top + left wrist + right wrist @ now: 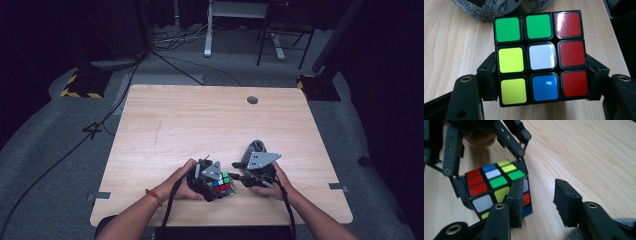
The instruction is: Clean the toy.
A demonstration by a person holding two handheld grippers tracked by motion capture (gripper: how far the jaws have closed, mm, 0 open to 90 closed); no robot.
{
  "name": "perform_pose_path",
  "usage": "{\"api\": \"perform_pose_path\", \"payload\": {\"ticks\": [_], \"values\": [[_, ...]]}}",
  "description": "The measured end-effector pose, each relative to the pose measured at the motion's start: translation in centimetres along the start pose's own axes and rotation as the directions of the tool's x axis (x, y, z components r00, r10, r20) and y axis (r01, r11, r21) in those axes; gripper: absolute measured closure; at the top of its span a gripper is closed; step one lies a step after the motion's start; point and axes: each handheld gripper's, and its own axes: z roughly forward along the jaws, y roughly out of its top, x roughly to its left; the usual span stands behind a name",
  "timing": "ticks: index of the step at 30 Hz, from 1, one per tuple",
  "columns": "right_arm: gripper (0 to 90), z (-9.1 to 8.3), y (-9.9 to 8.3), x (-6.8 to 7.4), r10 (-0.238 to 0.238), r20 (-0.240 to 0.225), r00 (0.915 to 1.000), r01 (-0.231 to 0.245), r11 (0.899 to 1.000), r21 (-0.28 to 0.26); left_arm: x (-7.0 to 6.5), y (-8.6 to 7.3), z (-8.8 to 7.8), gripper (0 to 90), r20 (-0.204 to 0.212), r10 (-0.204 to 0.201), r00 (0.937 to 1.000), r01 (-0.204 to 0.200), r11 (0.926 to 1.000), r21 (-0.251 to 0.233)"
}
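Rubik's cube (223, 183) sits near the front edge of the wooden surface (190, 120), between the two hands. Left gripper (216, 185): jaws narrow, set against two opposite sides of the cube; per left gripper view, pads flank the lower two rows. Right gripper (238, 176): jaws part-open, nothing between them; in right gripper view one jaw stands just in front of the cube's near face, the other is clear over bare wood. Status: cube is scrambled; top face (539, 57) shows green, red, yellow, white, blue mixed. Est. progress: early. Remaining: right jaws must take a layer, then turn it; many turns left.
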Motion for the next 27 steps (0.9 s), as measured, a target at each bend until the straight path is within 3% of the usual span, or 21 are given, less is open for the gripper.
{"api": "perform_pose_path", "payload": {"ticks": [4, 8, 11, 13, 21, 27], "values": [[59.9, 0.2, 0.6, 0.4, -0.012, 0.003, 0.9999, 0.012, 1.000, -0.010, -0.1, 0.1, 0.4, 26.6, 0.009, 0.001, 1.0000, -0.002, 0.9999, 0.017], [57.9, 0.4, 0.9, 0.6, -0.012, 0.014, 0.9998, 0.012, 1.000, -0.011, -0.2, 0.3, 0.5, 27.9, 0.007, 0.017, 0.9998, -0.017, 0.9998, 0.007], [53.7, 0.0, 0.8, 0.5, -0.008, -0.006, 1.0000, 0.008, 1.000, -0.009, -0.1, 0.1, 0.4, 28.8, 0.006, 0.011, 0.9999, -0.011, 0.9999, -0.004], [51.5, -0.4, 0.5, 0.6, -0.022, -0.012, 0.9997, 0.022, 1.000, 0.013, -0.1, 0.1, 0.4, 29.0, 0.007, 0.022, 0.9997, -0.022, 0.9998, -0.005], [49.8, -0.7, -1.5, -0.2, 0.012, -0.063, 0.9979, -0.006, 0.995, 0.098, 0.0, -0.3, 0.2, 29.0, 0.020, 0.024, 0.9995, -0.024, 0.9996, -0.016], [49.5, -0.1, -1.0, 0.2, 0.014, -0.095, 0.9954, -0.010, 0.999, 0.049, 0.1, -0.5, 0.3, 29.0, 0.033, 0.019, 0.9993, -0.018, 0.9991, -0.040]]}}
